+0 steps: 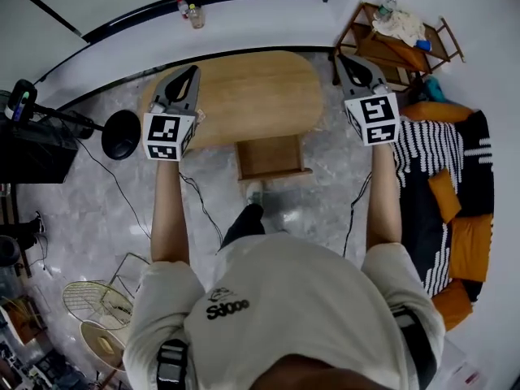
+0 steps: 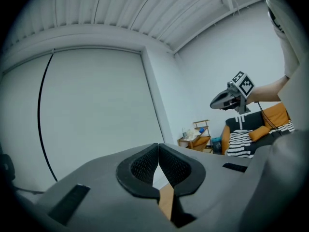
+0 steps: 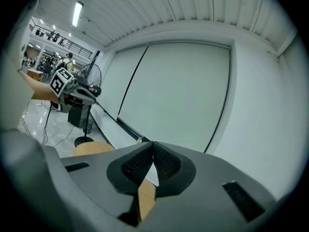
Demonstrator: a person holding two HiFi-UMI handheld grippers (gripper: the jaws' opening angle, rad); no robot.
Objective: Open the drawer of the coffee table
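Note:
The oval wooden coffee table (image 1: 244, 96) stands on the marble floor ahead of me. Its drawer (image 1: 272, 158) sticks out from the near side, open, and looks bare inside. My left gripper (image 1: 192, 73) is held high over the table's left end, jaws shut with nothing in them. My right gripper (image 1: 344, 60) hovers over the table's right end, also shut and empty. In the left gripper view the left gripper (image 2: 158, 147) points at the pale wall, and the right gripper (image 2: 215, 103) shows at the right. In the right gripper view the right gripper (image 3: 153, 144) faces the wall too.
A sofa with orange cushions and a striped throw (image 1: 443, 185) lies at the right. A wooden side rack (image 1: 398, 43) stands at the back right. A black fan base (image 1: 122, 133) and cables sit on the floor at the left. Two small bottles (image 1: 189, 11) stand by the wall.

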